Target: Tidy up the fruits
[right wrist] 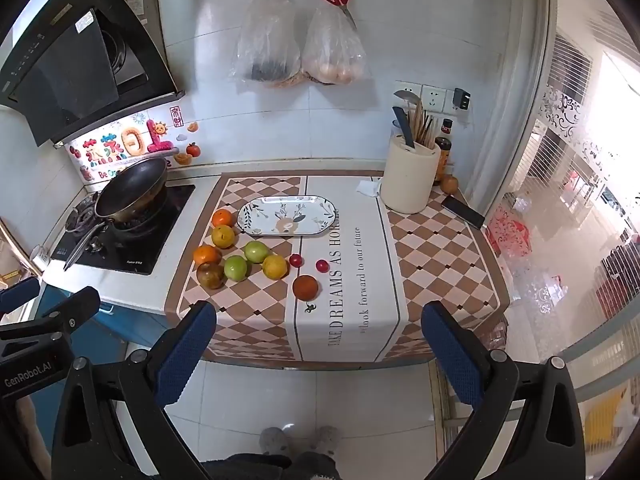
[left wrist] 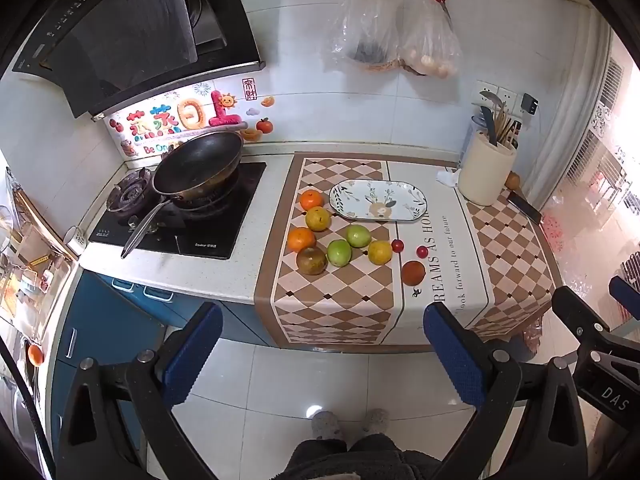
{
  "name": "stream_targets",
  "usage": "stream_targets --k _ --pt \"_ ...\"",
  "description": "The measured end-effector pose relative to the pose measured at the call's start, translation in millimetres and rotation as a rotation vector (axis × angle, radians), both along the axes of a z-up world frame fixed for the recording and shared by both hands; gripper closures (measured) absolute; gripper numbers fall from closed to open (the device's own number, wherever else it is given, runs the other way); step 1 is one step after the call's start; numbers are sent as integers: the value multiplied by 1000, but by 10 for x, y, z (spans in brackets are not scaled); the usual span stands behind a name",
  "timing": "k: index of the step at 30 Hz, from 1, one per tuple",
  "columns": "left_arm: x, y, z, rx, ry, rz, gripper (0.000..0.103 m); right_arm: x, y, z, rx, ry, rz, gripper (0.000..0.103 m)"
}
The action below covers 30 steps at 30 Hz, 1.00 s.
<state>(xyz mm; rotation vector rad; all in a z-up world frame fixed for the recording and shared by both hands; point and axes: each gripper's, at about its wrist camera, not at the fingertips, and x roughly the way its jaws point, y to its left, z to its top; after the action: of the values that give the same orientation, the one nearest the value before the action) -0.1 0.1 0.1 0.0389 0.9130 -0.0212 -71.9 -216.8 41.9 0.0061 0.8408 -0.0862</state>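
Fruit job not started yet.
Plate point(right wrist: 286, 216) holds nothing; fruits point(right wrist: 240, 258) all lie loose on the counter point(right wrist: 440, 264). Left gripper point(left wrist: 322, 354) and right gripper point(right wrist: 318, 354) hang back, fingers wide apart, holding nothing.

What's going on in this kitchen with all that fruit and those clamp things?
A person stands at the counter holding a pair of tongs in each hand, left tongs and right tongs, both open and empty, held back from the counter. Loose fruit lies on the checkered mat: oranges, green fruits, yellow ones and two small red ones. The patterned plate behind them has no fruit on it, so sorting hasn't started.
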Motion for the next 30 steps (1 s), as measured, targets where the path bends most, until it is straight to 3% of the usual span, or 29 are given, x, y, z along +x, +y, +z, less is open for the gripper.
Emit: stream_targets --k 30 --pt "-4 100 111 20 -16 2 0 -15 43 5 31 14 -4 0"
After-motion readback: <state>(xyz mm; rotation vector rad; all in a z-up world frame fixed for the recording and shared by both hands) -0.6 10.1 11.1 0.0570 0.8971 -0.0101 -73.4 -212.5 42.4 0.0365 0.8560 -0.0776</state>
